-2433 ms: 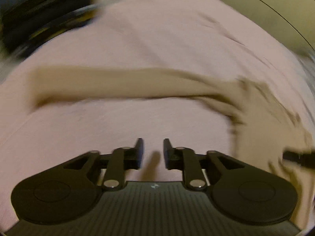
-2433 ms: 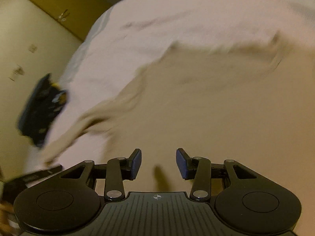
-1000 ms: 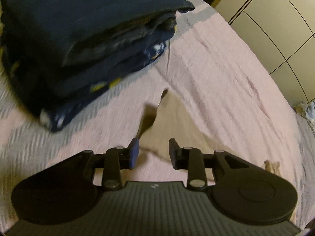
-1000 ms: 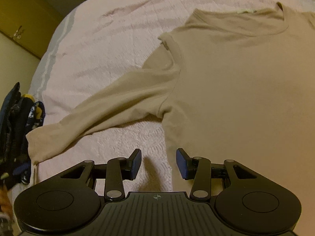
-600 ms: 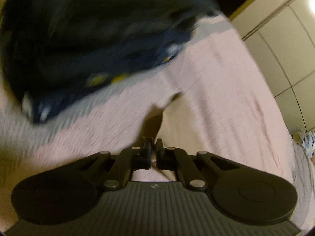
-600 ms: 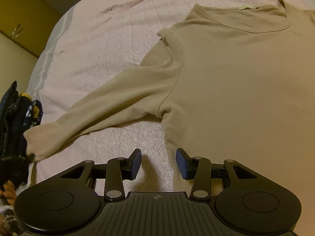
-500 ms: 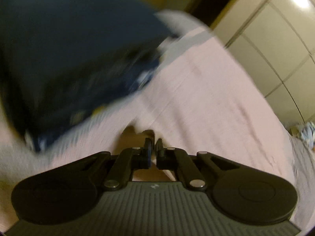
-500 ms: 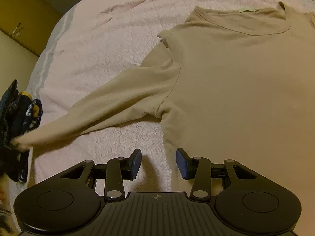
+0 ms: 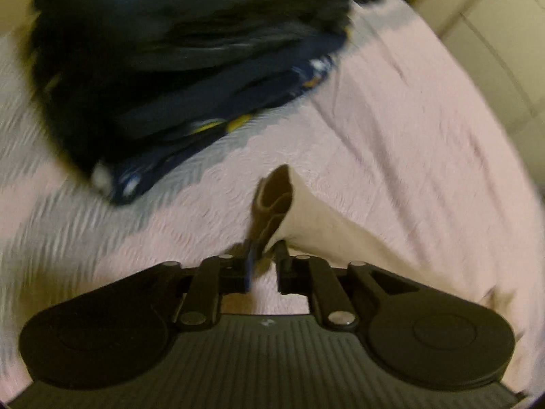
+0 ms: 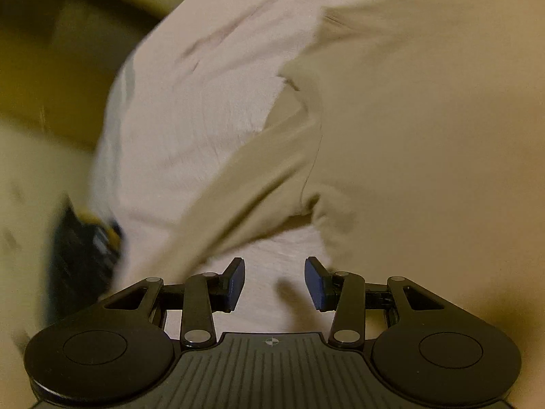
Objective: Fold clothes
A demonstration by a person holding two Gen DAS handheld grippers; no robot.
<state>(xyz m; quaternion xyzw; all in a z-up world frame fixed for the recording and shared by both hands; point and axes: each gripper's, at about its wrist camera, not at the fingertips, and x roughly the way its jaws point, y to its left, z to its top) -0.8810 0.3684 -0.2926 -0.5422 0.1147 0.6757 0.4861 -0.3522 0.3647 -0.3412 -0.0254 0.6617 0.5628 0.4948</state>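
Observation:
A beige long-sleeve shirt (image 10: 425,136) lies flat on the pink bedspread (image 10: 204,85), and its sleeve (image 10: 245,184) runs down to the left. In the left wrist view my left gripper (image 9: 265,266) is shut on the sleeve cuff (image 9: 272,197), which stands crumpled above the fingers. The rest of the sleeve (image 9: 357,238) trails off to the right. My right gripper (image 10: 274,279) stands open over bare bedspread, just below the armpit, with nothing between its blue pads. Both views are motion-blurred.
A stack of dark folded clothes (image 9: 170,51) sits on the bedspread (image 9: 391,136) just ahead and left of the cuff. It shows as a dark blur (image 10: 81,248) at the right view's left edge. Wardrobe doors (image 9: 494,34) stand beyond the bed.
My left gripper went from open to shut on the sleeve cuff and has raised it. The right gripper stayed open and its view has swung, so the sleeve now runs closer to its fingers.

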